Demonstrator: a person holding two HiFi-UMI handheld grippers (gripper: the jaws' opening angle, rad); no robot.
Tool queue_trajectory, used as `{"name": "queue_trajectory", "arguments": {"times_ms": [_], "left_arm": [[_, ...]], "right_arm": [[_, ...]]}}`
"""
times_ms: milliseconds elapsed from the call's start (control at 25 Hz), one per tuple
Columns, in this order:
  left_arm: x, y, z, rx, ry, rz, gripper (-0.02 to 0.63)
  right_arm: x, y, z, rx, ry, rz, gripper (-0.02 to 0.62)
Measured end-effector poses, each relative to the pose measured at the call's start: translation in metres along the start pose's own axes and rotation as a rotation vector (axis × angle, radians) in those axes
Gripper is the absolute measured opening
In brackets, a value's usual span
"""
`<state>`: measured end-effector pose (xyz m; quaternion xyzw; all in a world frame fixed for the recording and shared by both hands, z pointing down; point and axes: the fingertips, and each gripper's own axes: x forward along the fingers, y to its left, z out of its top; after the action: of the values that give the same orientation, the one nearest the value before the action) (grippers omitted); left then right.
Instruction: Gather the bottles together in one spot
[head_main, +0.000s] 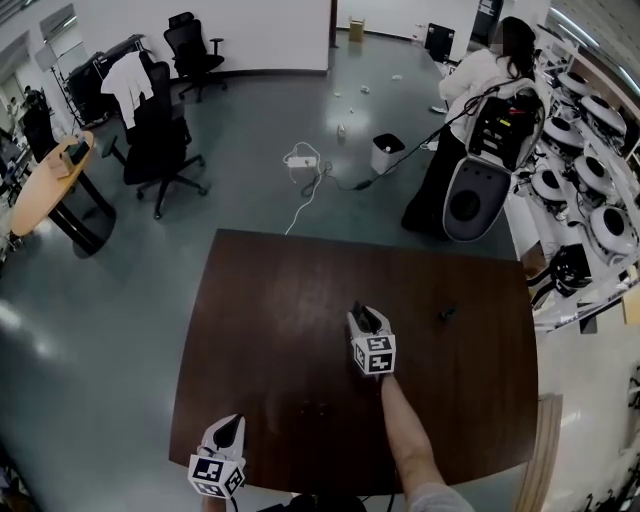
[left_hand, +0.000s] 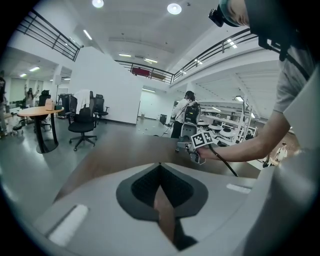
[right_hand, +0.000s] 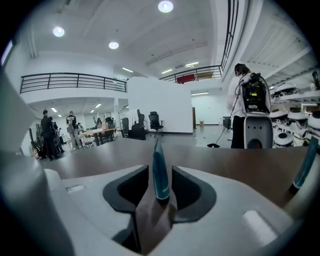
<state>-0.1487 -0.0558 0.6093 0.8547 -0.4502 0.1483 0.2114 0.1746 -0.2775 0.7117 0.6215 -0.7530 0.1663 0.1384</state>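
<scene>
A slim blue bottle (right_hand: 160, 167) stands upright on the dark brown table (head_main: 300, 300), right between the fingertips of my right gripper (right_hand: 160, 174). A narrow gap shows on each side of it, so the jaws are open and not pressing. A second slim blue bottle (right_hand: 305, 165) stands to the right; in the head view it is a small dark shape (head_main: 447, 314) beyond and to the right of the right gripper (head_main: 366, 316). My left gripper (head_main: 232, 425) hangs over the table's near edge, its tips (left_hand: 160, 167) closed together on nothing.
A person (head_main: 470, 110) stands by a white pod-shaped machine (head_main: 475, 195) past the table's far right corner. Black office chairs (head_main: 160, 140), a round wooden table (head_main: 50, 180), a small bin (head_main: 386, 152) and a floor cable (head_main: 305, 190) lie beyond the far edge.
</scene>
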Motion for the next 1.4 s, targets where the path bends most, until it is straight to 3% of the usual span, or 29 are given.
{"name": "queue_trajectory", "arguments": {"times_ms": [200, 680, 920, 1160, 1400], "left_arm": [[0.001, 0.004, 0.0, -0.009, 0.004, 0.005, 0.002], [-0.003, 0.0, 0.001, -0.001, -0.008, 0.002, 0.002], [-0.008, -0.008, 0.001, 0.012, -0.016, -0.015, 0.002], [-0.011, -0.026, 0.0, 0.022, -0.027, -0.042, 0.002], [-0.02, -0.04, -0.007, 0.024, -0.018, -0.061, 0.002]], "right_arm": [[0.002, 0.002, -0.002, -0.021, 0.015, -0.005, 0.094], [-0.018, 0.004, 0.015, -0.047, -0.032, -0.001, 0.089], [-0.057, 0.013, 0.024, -0.074, -0.078, 0.008, 0.089], [-0.11, 0.018, 0.015, -0.078, -0.096, 0.002, 0.089], [-0.154, 0.048, -0.004, -0.1, -0.096, 0.049, 0.087]]}}
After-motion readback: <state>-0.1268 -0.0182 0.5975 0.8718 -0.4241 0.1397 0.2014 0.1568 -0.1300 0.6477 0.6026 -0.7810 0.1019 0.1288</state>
